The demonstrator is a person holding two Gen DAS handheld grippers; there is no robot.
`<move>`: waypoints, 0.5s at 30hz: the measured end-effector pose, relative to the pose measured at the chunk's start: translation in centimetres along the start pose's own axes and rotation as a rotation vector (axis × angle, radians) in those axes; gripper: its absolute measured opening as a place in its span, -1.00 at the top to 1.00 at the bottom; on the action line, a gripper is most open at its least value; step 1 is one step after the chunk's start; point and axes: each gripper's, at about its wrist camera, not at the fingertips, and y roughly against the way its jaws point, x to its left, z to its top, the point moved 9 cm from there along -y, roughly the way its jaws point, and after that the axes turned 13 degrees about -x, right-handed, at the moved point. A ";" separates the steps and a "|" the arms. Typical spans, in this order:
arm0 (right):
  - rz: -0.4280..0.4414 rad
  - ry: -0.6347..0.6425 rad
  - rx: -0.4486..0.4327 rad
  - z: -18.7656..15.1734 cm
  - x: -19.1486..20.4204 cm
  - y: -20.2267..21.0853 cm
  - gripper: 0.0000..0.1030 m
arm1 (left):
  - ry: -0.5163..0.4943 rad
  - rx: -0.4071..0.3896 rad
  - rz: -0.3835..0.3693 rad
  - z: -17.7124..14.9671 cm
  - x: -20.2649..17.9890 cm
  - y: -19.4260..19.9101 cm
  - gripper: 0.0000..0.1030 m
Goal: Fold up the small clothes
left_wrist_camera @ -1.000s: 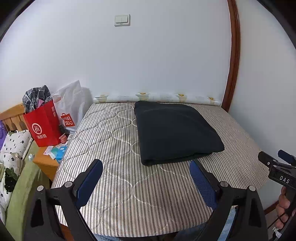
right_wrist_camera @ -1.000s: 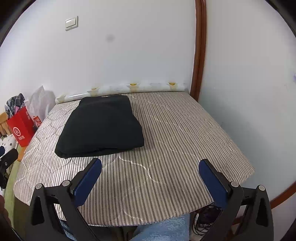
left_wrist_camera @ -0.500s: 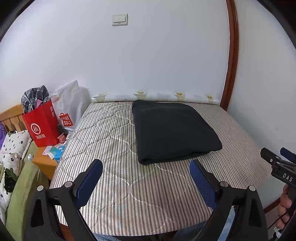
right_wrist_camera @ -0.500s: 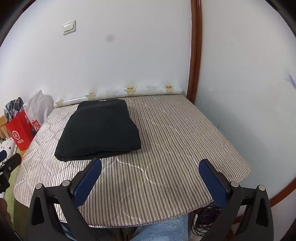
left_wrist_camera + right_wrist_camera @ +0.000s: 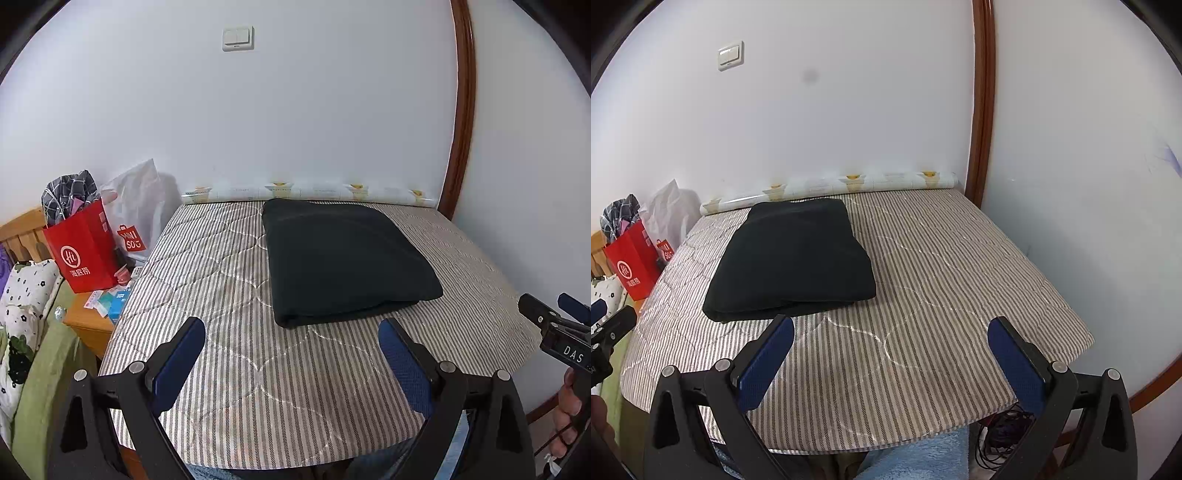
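Blue-padded left claw (image 5: 291, 350): spread wide, empty, above the near edge of the bed.
Right claw (image 5: 892, 350): also wide apart, holding nothing.
Bed (image 5: 236, 354): grey striped quilted cover.
Garment (image 5: 343, 258): black, folded flat, lying beyond both claws, toward the far side.
Red bag (image 5: 83, 247): beside the bed, left.
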 end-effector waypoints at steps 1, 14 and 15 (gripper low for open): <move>0.001 -0.001 0.000 0.0 0.0 0.0 -1.00 | 0.001 0.000 0.000 0.0 0.0 0.0 -0.84; 0.000 -0.003 0.000 0.1 0.0 0.1 -1.00 | 0.001 0.000 -0.007 0.2 0.1 0.2 -0.84; 0.000 -0.003 -0.001 0.1 0.1 0.1 -1.00 | 0.000 0.001 -0.008 0.2 0.1 0.2 -0.84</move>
